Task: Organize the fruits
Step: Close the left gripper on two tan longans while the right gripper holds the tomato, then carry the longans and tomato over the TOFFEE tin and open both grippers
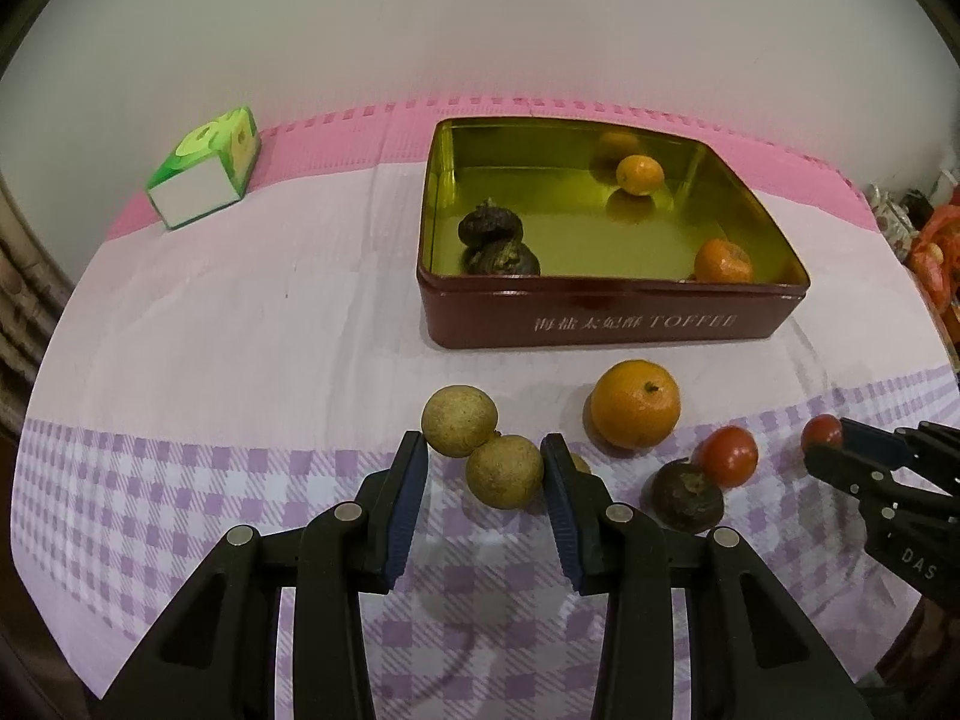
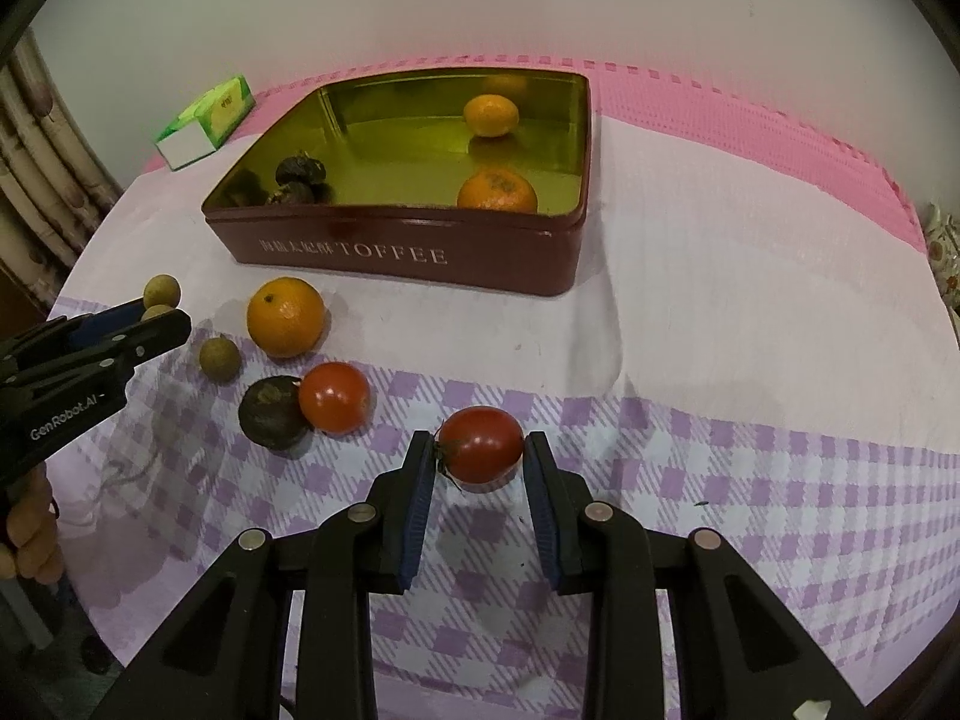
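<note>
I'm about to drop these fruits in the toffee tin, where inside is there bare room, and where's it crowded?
Toffee tin: the floor's middle is bare, between the dark fruits at its left wall and the two oranges along the right wall. The back left corner is free too. Crowded: the cloth before the tin, with the big orange and loose tomato.

Right tool (image 2: 480,450) grips a red tomato (image 2: 485,444).

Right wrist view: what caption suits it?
Right gripper clamps a tomato before the toffee tin.

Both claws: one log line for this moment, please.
left claw: shut on longan pair | right claw: shut on tomato | toffee tin: neither fruit in yet
</note>
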### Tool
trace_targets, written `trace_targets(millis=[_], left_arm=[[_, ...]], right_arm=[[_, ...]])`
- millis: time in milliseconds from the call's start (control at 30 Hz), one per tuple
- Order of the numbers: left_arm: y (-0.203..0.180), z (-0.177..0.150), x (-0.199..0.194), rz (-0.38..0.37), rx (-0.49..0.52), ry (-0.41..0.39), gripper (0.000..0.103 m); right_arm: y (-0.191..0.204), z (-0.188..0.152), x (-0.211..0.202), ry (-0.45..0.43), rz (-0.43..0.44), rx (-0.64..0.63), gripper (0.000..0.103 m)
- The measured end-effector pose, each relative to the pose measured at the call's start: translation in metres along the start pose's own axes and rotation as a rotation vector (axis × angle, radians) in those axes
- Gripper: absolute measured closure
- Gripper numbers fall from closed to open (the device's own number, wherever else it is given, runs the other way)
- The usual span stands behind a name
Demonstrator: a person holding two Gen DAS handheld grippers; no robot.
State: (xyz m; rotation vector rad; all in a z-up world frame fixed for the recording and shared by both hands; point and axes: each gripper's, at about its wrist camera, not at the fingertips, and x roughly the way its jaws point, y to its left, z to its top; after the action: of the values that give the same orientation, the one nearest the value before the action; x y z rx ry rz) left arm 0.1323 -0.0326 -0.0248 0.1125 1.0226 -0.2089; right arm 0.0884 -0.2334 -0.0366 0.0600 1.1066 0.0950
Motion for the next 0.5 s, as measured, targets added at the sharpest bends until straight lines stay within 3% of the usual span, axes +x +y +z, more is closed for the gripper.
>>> trace_targets(millis=[500], left_arm=[[0.007,0.03,-0.015,-0.015,0.004,-0.069,0.063]], right_arm=[[-0.002,0.039,-0.022,-0.09,0.013,-0.021,0.075]])
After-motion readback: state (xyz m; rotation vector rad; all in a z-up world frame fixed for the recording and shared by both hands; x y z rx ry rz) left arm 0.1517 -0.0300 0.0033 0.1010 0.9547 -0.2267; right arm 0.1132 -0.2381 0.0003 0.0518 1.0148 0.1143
